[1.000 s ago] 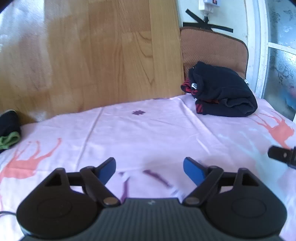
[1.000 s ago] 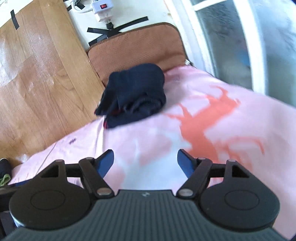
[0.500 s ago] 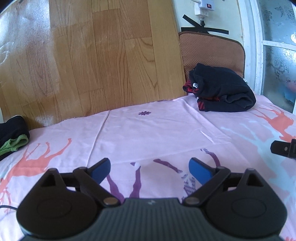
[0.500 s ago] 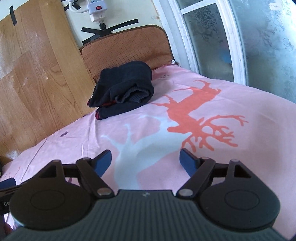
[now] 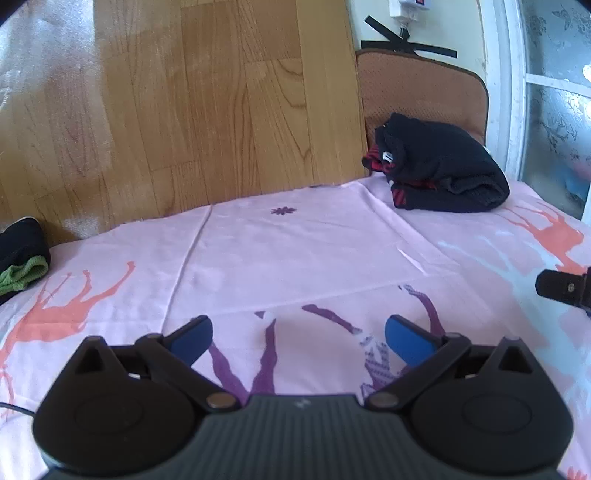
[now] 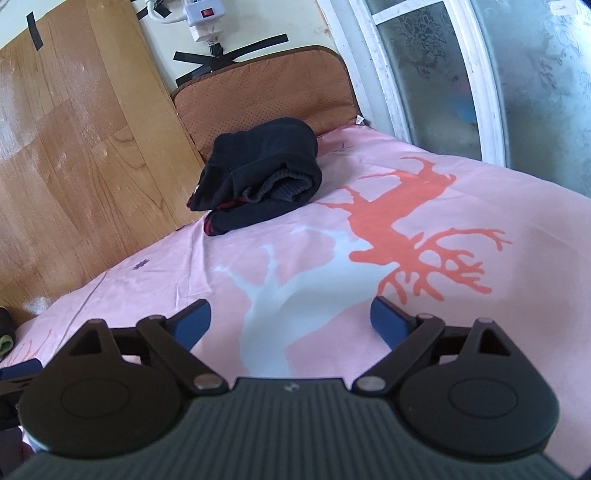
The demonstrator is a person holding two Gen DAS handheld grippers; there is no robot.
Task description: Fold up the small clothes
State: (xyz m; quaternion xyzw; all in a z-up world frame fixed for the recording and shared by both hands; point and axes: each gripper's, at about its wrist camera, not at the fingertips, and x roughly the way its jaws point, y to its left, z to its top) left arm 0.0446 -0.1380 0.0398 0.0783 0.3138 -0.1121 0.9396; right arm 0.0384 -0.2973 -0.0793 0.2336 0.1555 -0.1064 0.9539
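Note:
A folded dark navy garment with red trim (image 5: 443, 173) lies at the far right of the pink deer-print sheet (image 5: 295, 251), against a brown cushion; it also shows in the right wrist view (image 6: 262, 177). A second dark garment with green trim (image 5: 22, 258) lies at the far left edge. My left gripper (image 5: 297, 338) is open and empty, low over the sheet. My right gripper (image 6: 290, 319) is open and empty, well short of the folded garment. The tip of the right gripper (image 5: 563, 288) shows at the right edge of the left wrist view.
A wooden board (image 5: 184, 110) stands behind the sheet. A brown cushion (image 6: 266, 92) leans on the wall under a taped power strip (image 6: 207, 18). A white-framed frosted window (image 6: 461, 74) runs along the right side.
Both grippers have pulled back and lifted away from the folded dark garment, which now looks farther off. Both stay open and empty.

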